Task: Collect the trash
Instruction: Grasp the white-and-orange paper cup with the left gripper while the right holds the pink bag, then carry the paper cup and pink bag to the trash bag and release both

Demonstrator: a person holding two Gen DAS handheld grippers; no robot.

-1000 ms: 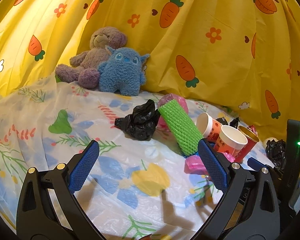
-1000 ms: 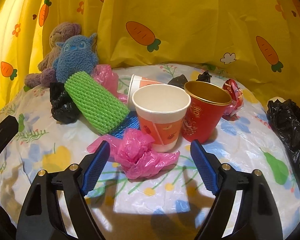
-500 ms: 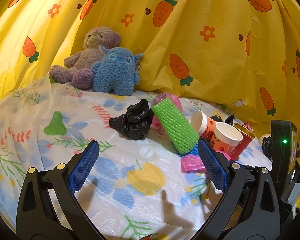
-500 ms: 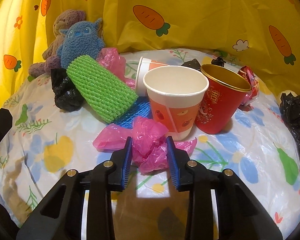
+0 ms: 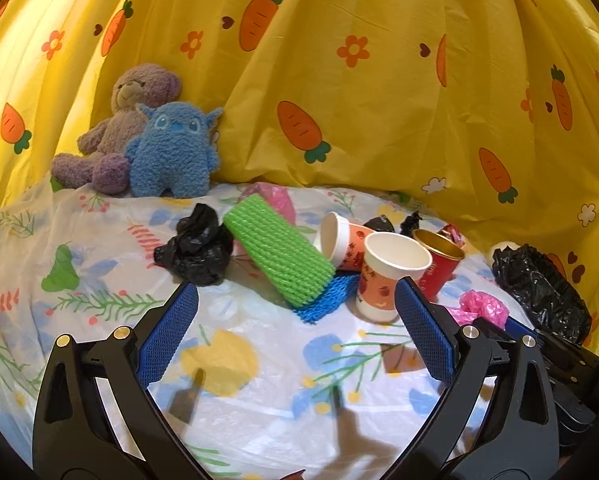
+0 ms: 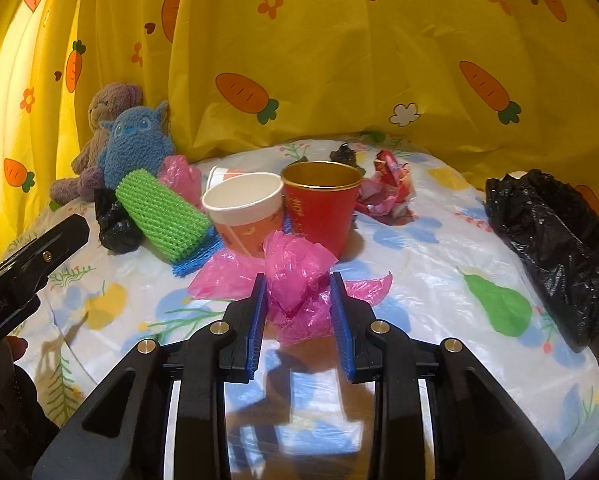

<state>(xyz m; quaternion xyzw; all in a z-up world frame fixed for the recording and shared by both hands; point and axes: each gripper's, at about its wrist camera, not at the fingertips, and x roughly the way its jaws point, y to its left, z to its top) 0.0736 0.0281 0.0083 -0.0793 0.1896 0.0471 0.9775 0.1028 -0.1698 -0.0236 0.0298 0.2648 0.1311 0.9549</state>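
Note:
My right gripper (image 6: 298, 308) is shut on a crumpled pink plastic bag (image 6: 295, 276) and holds it just above the flowered table cover; the bag also shows in the left wrist view (image 5: 479, 307). Behind it stand a white-and-orange paper cup (image 6: 245, 212) and a red cup with a gold inside (image 6: 321, 204). A green foam net sleeve (image 5: 277, 250), a blue net (image 5: 331, 294), a black crumpled bag (image 5: 197, 246) and a tipped paper cup (image 5: 339, 238) lie in a heap. My left gripper (image 5: 295, 328) is open and empty, short of the heap.
A large black trash bag (image 6: 555, 240) lies at the right edge of the table. A red crumpled wrapper (image 6: 387, 184) lies behind the red cup. Two plush toys, purple (image 5: 115, 128) and blue (image 5: 171, 152), sit against the yellow carrot curtain (image 5: 379, 80).
My right gripper closed on the pink bag and has lifted it back from the cups. The left gripper stayed open and swung its view toward the heap.

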